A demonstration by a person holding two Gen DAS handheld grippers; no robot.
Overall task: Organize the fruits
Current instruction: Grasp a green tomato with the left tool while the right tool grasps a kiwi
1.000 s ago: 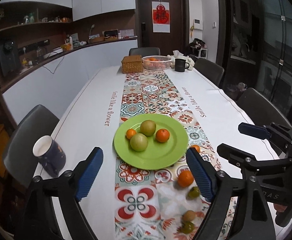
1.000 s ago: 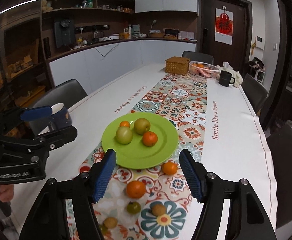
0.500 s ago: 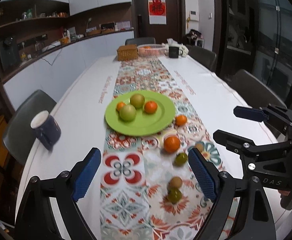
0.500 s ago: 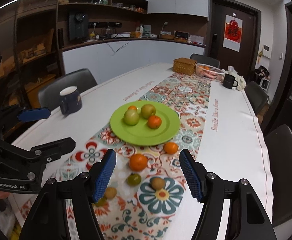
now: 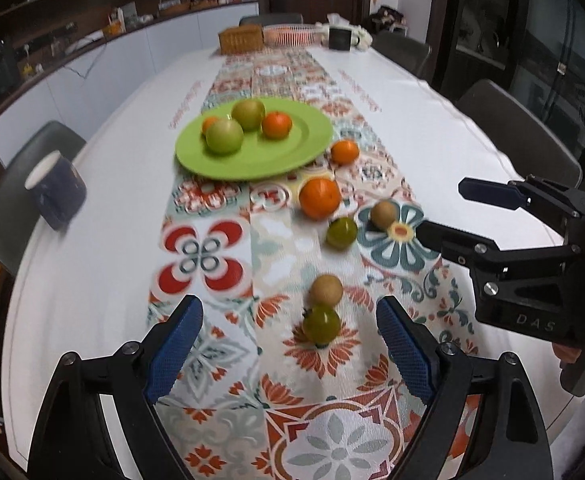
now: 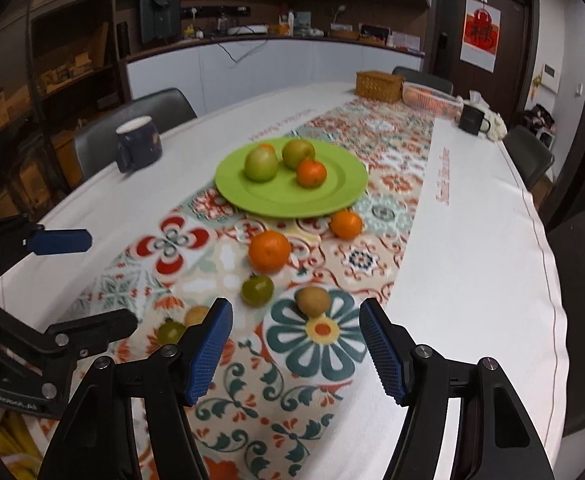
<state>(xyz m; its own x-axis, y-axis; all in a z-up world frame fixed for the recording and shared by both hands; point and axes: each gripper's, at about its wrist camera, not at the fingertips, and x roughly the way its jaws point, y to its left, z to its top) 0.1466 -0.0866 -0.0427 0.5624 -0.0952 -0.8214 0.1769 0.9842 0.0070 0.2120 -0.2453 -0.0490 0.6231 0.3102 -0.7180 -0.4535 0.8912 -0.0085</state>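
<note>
My left gripper [image 5: 290, 354] spread, nothing between pads. Ahead on the table [image 5: 104, 240]: green tomato [image 5: 321, 323] touching a brown fruit [image 5: 325, 289]. Green plate [image 5: 252, 156] farther off; right gripper [image 5: 444, 214] at right.

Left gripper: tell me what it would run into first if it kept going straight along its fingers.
Most likely the small green tomato, lying centred between the open fingers of the left gripper, with a brown fruit touching it just beyond. Depth is hard to judge; the table runner could come first.
</note>
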